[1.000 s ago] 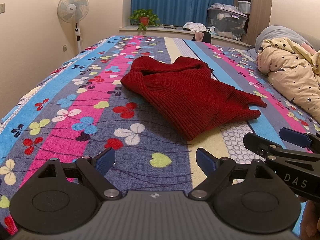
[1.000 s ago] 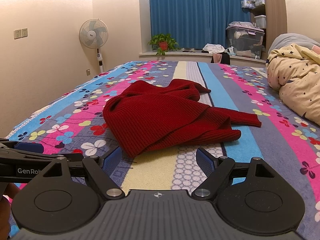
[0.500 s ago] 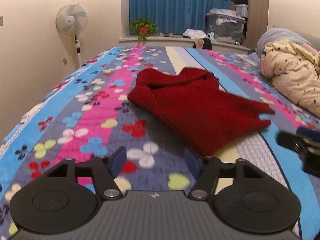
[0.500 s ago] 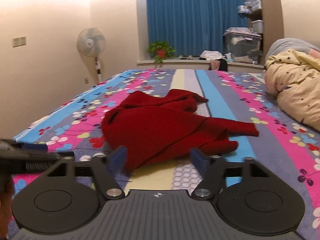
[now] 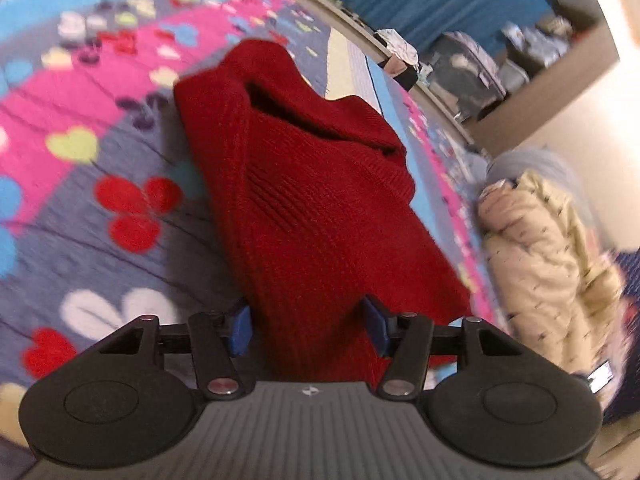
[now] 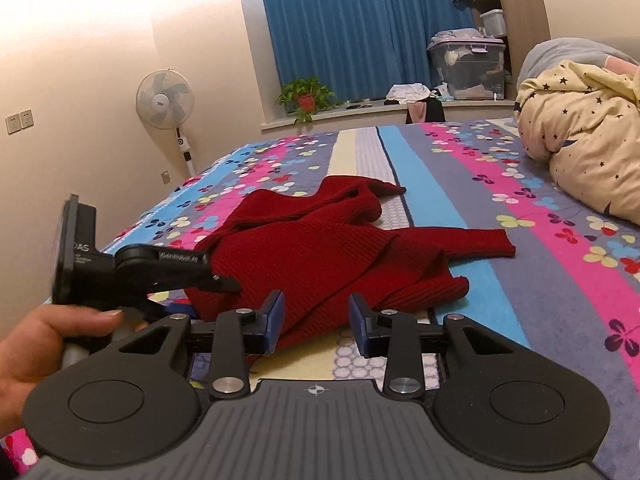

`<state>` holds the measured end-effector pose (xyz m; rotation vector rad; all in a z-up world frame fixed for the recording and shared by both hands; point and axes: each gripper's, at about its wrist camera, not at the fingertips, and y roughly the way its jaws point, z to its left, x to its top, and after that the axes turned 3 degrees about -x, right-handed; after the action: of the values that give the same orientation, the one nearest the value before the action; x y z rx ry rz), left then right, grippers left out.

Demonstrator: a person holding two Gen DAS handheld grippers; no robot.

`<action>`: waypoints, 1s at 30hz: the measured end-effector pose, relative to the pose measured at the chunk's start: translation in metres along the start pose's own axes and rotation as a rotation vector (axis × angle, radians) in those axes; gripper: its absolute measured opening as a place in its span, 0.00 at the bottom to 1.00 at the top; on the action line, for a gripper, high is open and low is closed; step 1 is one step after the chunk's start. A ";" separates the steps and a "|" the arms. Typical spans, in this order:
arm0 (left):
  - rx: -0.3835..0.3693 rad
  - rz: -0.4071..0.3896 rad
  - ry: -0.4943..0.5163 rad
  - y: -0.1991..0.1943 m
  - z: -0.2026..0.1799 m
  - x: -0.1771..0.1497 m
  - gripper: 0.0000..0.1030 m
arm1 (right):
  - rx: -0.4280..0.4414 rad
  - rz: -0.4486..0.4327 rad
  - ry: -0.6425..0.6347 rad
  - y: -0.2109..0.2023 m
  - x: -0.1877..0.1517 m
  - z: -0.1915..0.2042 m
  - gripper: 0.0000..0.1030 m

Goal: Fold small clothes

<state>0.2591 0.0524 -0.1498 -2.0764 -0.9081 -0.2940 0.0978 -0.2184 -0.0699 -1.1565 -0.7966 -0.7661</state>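
Note:
A dark red knitted sweater (image 6: 320,248) lies crumpled on the flowered bedspread (image 6: 500,272), one sleeve stretched to the right. In the left wrist view the sweater (image 5: 304,200) fills the middle and its near hem runs between the blue pads of my open left gripper (image 5: 307,330), which is tilted and right over the cloth. My right gripper (image 6: 316,322) is open, just short of the sweater's near hem. The left gripper (image 6: 224,282), held in a hand, shows at the left in the right wrist view, at the sweater's left edge.
A cream star-print duvet (image 6: 580,152) is heaped on the bed's right side. A standing fan (image 6: 165,100), a potted plant (image 6: 306,98) and a storage box (image 6: 466,66) stand beyond the far end by the blue curtain.
My left gripper has moved forward and tilted, so the sweater's near hem now lies between its fingers. My right gripper has risen and come a little closer to the sweater.

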 end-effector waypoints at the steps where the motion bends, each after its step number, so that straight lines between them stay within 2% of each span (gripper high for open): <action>1: -0.010 -0.002 0.009 0.001 -0.001 0.001 0.37 | -0.005 0.000 0.006 0.001 0.001 -0.002 0.36; 3: 0.001 -0.016 0.071 -0.007 -0.009 -0.001 0.16 | -0.015 0.002 0.024 0.004 0.002 -0.006 0.36; 5: 0.017 -0.019 0.179 -0.026 -0.015 -0.001 0.11 | -0.024 0.006 0.045 0.006 0.003 -0.009 0.36; 7: 0.005 -0.012 0.245 -0.048 -0.013 0.000 0.10 | -0.033 0.005 0.057 0.006 0.004 -0.011 0.36; 10: -0.066 0.030 0.315 -0.098 0.004 0.007 0.09 | -0.048 -0.006 0.062 0.001 0.005 -0.015 0.36; 13: -0.179 0.095 0.463 -0.158 0.023 0.007 0.09 | -0.060 -0.023 0.063 -0.009 0.006 -0.021 0.36; 15: -0.217 0.127 0.571 -0.194 0.042 -0.001 0.09 | -0.071 -0.036 0.066 -0.014 0.008 -0.029 0.36; 17: -0.185 0.140 0.595 -0.212 0.067 -0.015 0.09 | -0.089 -0.048 0.081 -0.017 0.013 -0.041 0.36; 19: -0.124 0.152 0.555 -0.216 0.099 -0.027 0.10 | -0.119 -0.038 0.097 -0.008 0.019 -0.053 0.42; 20: -0.074 0.198 0.537 -0.212 0.108 -0.029 0.10 | -0.128 -0.022 0.107 0.001 0.022 -0.060 0.45; 21: -0.032 0.206 0.560 -0.210 0.110 -0.030 0.11 | -0.132 -0.003 0.117 0.010 0.025 -0.066 0.49; 22: -0.021 0.198 0.589 -0.209 0.109 -0.033 0.12 | -0.133 0.025 0.120 0.023 0.026 -0.072 0.51; 23: -0.027 0.196 0.592 -0.207 0.109 -0.033 0.15 | -0.136 0.052 0.116 0.037 0.027 -0.076 0.52; 24: -0.027 0.198 0.578 -0.204 0.110 -0.031 0.25 | -0.139 0.077 0.114 0.049 0.026 -0.079 0.53; 26: 0.014 0.190 0.530 -0.194 0.113 -0.025 0.36 | -0.106 0.139 0.150 0.077 0.025 -0.085 0.56; 30: 0.123 0.166 0.478 -0.167 0.109 -0.008 0.43 | -0.021 0.203 0.236 0.121 0.023 -0.089 0.66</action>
<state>0.1259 0.1984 -0.1222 -1.8386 -0.4514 -0.5981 0.2246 -0.2796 -0.1266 -1.1218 -0.4684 -0.7264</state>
